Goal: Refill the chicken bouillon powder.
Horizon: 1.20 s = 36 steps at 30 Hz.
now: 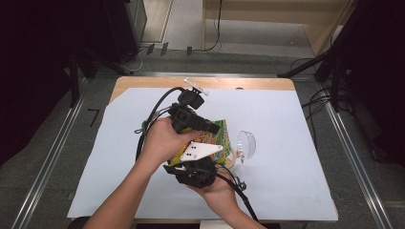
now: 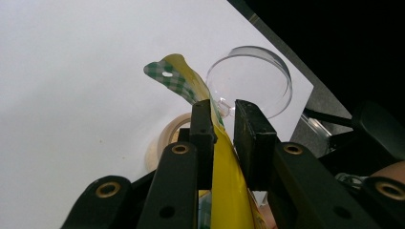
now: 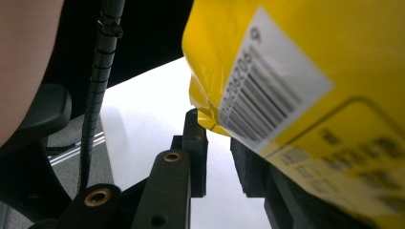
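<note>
The yellow snack pouch (image 1: 217,138) hangs just above the middle of the desk (image 1: 296,157), beside a clear plastic cup (image 1: 246,143). It looks light, crinkly and slippery, best pinched at its flat seams. Its long axis runs between the grippers, checked top (image 2: 173,78) pointing away. The left hand-held gripper (image 2: 224,121) pinches the top edge between nearly closed jaws; the right hand-held gripper (image 3: 217,157) grips the bottom corner.

Black hand-held gripper (image 2: 222,121), brass screws, ribbed cable.
</note>
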### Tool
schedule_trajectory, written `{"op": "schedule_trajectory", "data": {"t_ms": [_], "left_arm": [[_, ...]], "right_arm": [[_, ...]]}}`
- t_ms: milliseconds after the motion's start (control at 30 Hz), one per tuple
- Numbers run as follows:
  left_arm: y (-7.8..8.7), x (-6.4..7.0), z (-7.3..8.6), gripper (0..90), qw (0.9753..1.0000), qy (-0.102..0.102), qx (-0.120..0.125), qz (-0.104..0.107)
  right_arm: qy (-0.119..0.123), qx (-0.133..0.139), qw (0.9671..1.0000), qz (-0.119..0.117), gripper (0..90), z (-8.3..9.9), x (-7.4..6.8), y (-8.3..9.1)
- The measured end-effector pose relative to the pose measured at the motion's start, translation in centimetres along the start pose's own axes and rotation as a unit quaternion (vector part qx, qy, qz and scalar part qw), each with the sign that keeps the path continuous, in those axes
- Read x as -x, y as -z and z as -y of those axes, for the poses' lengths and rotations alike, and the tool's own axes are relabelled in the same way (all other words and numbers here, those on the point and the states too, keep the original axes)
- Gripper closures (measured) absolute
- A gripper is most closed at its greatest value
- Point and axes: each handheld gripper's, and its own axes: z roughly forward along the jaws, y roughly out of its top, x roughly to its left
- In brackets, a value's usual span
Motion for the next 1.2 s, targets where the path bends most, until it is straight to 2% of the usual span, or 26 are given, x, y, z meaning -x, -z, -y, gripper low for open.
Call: {"op": "schedule_trajectory", "data": {"t_ms": [133, 233, 800, 1000, 1100, 1200], "left_arm": [[-0.09, -0.46, -0.06, 78.4, 0.9999, 0.007, -0.007, 0.013], [-0.08, -0.47, -0.07, 78.4, 0.9999, 0.008, -0.006, 0.014], [-0.16, -0.27, -0.08, 78.5, 1.0000, 0.006, -0.006, 0.004], [-0.16, -0.24, 0.01, 78.4, 0.9999, 0.007, -0.010, 0.003], [-0.09, -0.06, 0.04, 78.0, 1.0000, 0.004, -0.008, 0.001], [0.05, 0.01, 0.08, 77.9, 1.0000, 0.004, -0.005, -0.004]], "right_arm": [[-0.001, -0.001, 1.0000, 0.000, 77.5, -0.04, -0.03, -0.02], [-0.002, -0.001, 1.0000, 0.000, 77.5, -0.05, -0.05, -0.06], [-0.003, -0.001, 1.0000, 0.000, 77.3, -0.07, -0.04, 0.00], [0.005, -0.003, 1.0000, 0.002, 77.4, 0.02, 0.01, -0.07], [0.007, 0.004, 0.9999, 0.006, 75.2, 0.14, 0.02, -0.10], [-0.001, 0.006, 1.0000, 0.000, 68.8, 0.20, -0.14, -0.10]]}}
